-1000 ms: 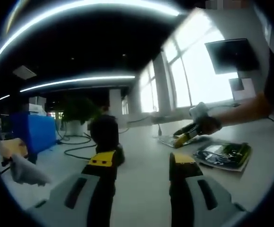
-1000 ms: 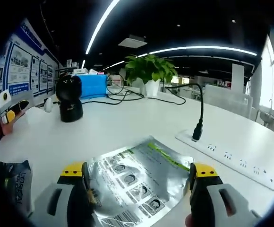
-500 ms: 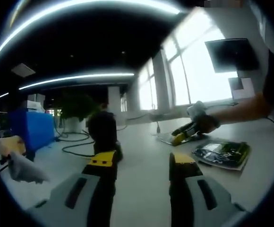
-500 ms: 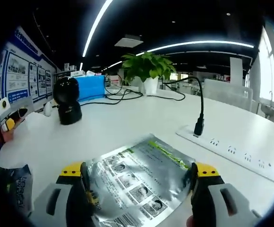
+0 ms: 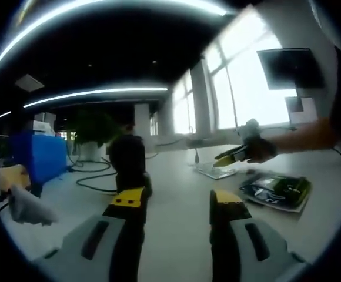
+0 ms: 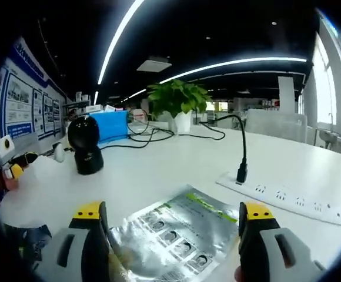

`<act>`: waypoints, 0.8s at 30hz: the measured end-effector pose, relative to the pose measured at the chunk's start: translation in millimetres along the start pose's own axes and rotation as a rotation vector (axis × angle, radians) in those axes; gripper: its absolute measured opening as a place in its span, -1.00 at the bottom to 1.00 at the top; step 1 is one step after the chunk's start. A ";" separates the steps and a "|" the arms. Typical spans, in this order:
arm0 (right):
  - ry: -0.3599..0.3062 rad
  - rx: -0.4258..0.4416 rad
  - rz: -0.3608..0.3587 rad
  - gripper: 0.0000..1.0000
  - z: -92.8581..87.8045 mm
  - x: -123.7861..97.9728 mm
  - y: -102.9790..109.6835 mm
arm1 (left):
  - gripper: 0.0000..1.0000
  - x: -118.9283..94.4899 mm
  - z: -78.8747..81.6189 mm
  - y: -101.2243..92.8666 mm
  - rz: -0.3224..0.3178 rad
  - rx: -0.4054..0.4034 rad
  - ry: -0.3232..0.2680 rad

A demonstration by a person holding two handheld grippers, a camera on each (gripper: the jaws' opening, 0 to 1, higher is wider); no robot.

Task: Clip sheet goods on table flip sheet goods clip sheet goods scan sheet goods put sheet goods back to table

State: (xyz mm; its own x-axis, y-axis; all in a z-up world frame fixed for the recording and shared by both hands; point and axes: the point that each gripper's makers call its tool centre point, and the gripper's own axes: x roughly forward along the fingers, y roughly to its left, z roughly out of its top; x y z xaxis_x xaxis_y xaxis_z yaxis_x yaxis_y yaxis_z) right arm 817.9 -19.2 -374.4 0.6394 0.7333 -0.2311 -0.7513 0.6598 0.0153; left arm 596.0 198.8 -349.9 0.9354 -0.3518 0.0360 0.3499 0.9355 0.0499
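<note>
The right gripper (image 6: 169, 226) is hovering with jaws apart over the silver sheet pack (image 6: 179, 235) lying on the white table (image 6: 159, 170), in front of the power strip (image 6: 282, 197). The left gripper (image 5: 173, 205) is idling, jaws apart. This looks like the clipping step; next, closing on the pack's edge.

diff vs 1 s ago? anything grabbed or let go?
Nothing grabbed or let go. In the left gripper view the right gripper has lifted slightly above the silver sheet pack; in its own view that pack sits lower between the open jaws, mostly camera tilt. Left gripper open and idle. Black scanner, power strip and dark-green packet unchanged.
</note>
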 end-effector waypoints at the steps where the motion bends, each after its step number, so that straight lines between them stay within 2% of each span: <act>1: -0.015 -0.005 -0.006 0.72 5.7 -4.1 2.4 | -0.30 1.1 -1.1 -0.9 -0.006 -0.018 0.008; 6: -0.071 -0.006 -0.028 0.67 28.4 -28.3 13.9 | -0.28 -1.0 -6.9 4.0 0.012 -0.042 0.037; 7: -0.099 0.029 -0.043 0.66 33.1 -36.0 16.2 | -0.28 -1.3 -8.8 3.7 0.015 -0.033 0.048; 8: -0.107 0.062 -0.053 0.66 33.3 -46.2 20.0 | -0.28 -0.8 -7.5 1.8 0.013 -0.023 0.045; 10: -0.158 0.071 -0.085 0.66 38.6 -72.5 29.6 | -0.29 -0.5 -5.7 -0.1 0.018 0.009 0.031; 12: -0.206 0.032 -0.114 0.66 40.9 -105.6 40.5 | -0.30 -1.9 2.1 -3.1 0.006 0.015 -0.012; 14: -0.240 0.026 -0.162 0.66 38.8 -131.6 41.8 | -0.30 -5.0 6.5 -3.4 -0.001 0.001 -0.035; 16: -0.260 0.072 -0.210 0.63 33.2 -152.7 40.7 | -0.30 -6.2 7.8 -2.5 0.002 -0.005 -0.042; 18: -0.273 0.101 -0.225 0.63 31.2 -168.1 44.4 | -0.30 -7.5 7.5 0.8 0.021 -0.011 -0.041; 22: -0.289 0.089 -0.252 0.60 32.4 -189.2 50.7 | -0.28 -9.0 11.5 5.5 0.043 -0.016 -0.065; 24: -0.292 0.110 -0.337 0.51 25.2 -202.1 44.5 | -0.26 -8.9 12.9 1.6 0.035 0.008 -0.071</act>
State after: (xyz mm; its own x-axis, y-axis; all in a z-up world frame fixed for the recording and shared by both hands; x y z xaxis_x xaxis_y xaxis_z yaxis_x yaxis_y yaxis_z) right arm 659.4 -134.0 -302.5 0.8764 0.4797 0.0430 -0.4816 0.8715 0.0930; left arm 587.5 203.0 -337.3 0.9410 -0.3205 0.1086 0.3162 0.9471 0.0552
